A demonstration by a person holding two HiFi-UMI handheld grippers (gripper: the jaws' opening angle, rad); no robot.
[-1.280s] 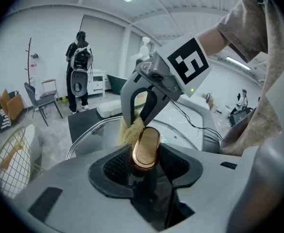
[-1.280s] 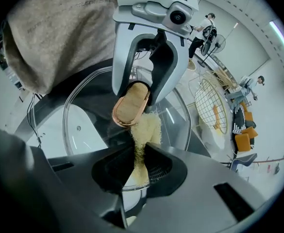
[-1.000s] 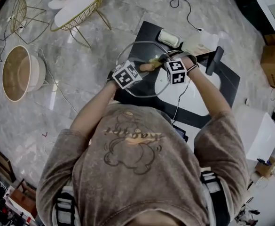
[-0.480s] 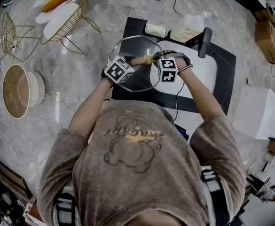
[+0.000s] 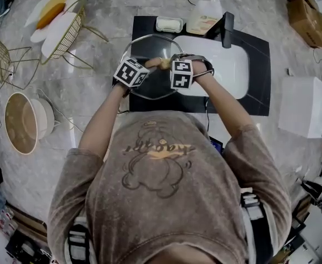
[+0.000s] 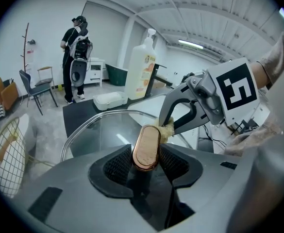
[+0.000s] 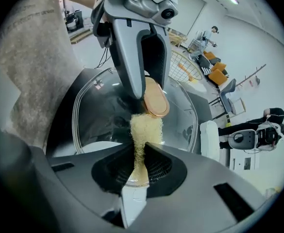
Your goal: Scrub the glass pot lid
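Seen from above, a person in a grey-brown top stands at a black desk (image 5: 260,100) with a white sink (image 5: 227,65) set into it, holding a gripper in each hand.

At far left, a round tan bowl (image 5: 18,122) sits on a grey marbled surface, and a gold wire basket (image 5: 67,23) stands near the top left corner.

Left of centre, the left gripper (image 6: 145,161) has its jaws clenched on the copper-coloured knob (image 6: 146,147) of the glass pot lid (image 7: 95,110). The lid is held by that knob above the black desk, and its round rim overlaps the sink's left edge.

Just right of the knob, the right gripper (image 7: 141,166) points steeply down, its jaws clamped on a thin yellow scrub pad (image 7: 145,127). The pad's frayed free end reaches the knob. Whether it presses on the glass cannot be told.

Behind the lid, a white soap dish (image 5: 169,24) lies on the desk. To its right stand a pale bottle (image 5: 202,21) and then a black tap (image 5: 225,29) over the sink.

At far right sits a white box (image 5: 309,114).
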